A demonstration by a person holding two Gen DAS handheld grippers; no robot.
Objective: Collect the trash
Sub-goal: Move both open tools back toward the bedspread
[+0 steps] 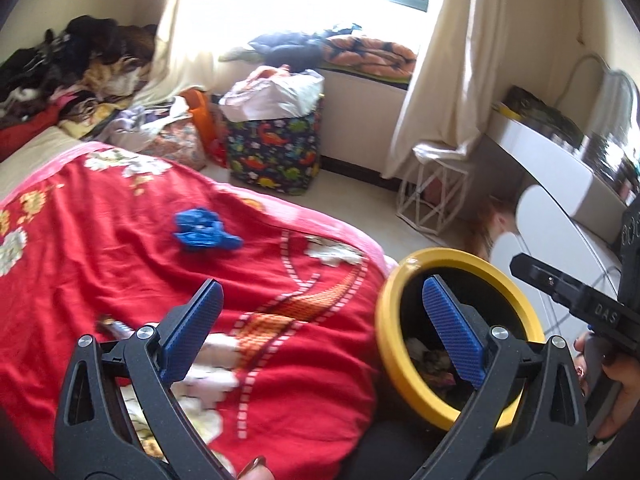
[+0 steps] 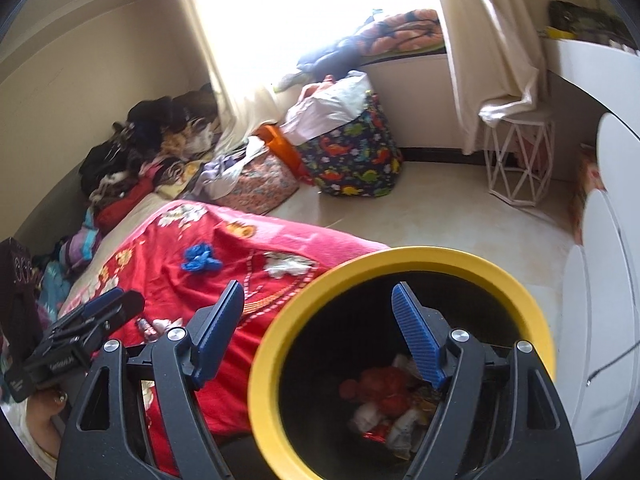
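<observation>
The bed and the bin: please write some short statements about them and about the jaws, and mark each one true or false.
1. A crumpled blue item lies on the red blanket. True.
2. The bin with the yellow rim is empty. False: the right wrist view shows trash at its bottom.
3. The left gripper has its jaws wide open with nothing between them. True.
4. The right gripper grips the blue item. False: its jaws are open and hold nothing.
5. The dinosaur-print basket stands on the bed. False: it stands on the floor near the window.
</observation>
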